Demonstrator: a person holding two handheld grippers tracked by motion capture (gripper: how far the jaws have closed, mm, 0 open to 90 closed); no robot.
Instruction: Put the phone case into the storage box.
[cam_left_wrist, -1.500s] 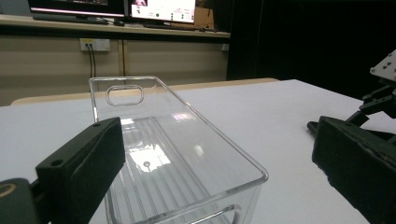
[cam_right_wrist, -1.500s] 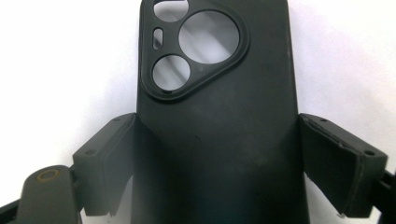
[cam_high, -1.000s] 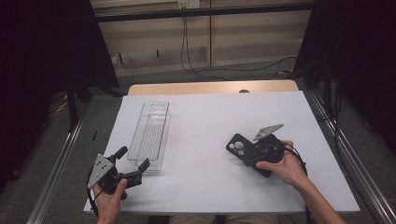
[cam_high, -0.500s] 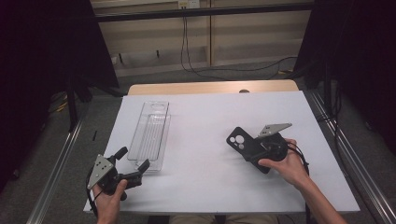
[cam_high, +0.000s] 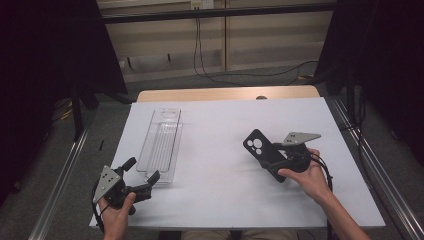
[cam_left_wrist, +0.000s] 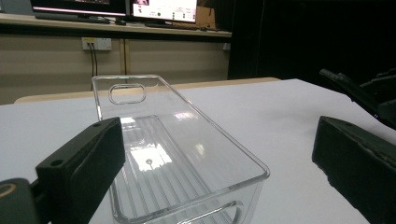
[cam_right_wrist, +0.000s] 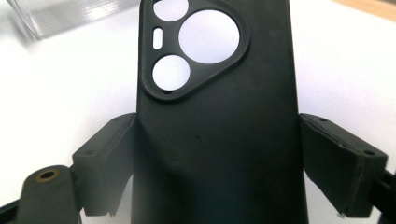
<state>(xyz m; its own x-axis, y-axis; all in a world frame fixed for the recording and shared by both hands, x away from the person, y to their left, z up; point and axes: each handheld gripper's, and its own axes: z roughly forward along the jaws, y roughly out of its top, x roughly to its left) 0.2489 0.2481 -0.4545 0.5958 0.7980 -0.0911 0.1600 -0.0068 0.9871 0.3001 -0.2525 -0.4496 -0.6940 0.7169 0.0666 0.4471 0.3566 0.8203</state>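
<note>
Lifted slightly higher and tilted than a moment ago, black phone case (cam_high: 262, 151) pinched across its side edges by right gripper (cam_high: 287, 159) above white table (cam_high: 215, 140); light, bendy, probably slippery; left gripper (cam_high: 142, 176) spread beside clear tray (cam_high: 162, 142).

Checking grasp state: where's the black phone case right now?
High view, right side: the black phone case sits clamped in the right hand-held gripper, well right of the clear tray.

white sheet (cam_high: 225, 125) is covering the table, with the wooden table edge (cam_high: 200, 94) showing at the far side. black cables (cam_high: 199, 55) are hanging down the beige wall behind. wall socket (cam_left_wrist: 96, 43) is sitting under a shelf carrying lit monitors (cam_left_wrist: 163, 9). dark curtains (cam_high: 45, 60) are hanging either side, and a metal rail (cam_high: 62, 172) is running along the floor.
</note>
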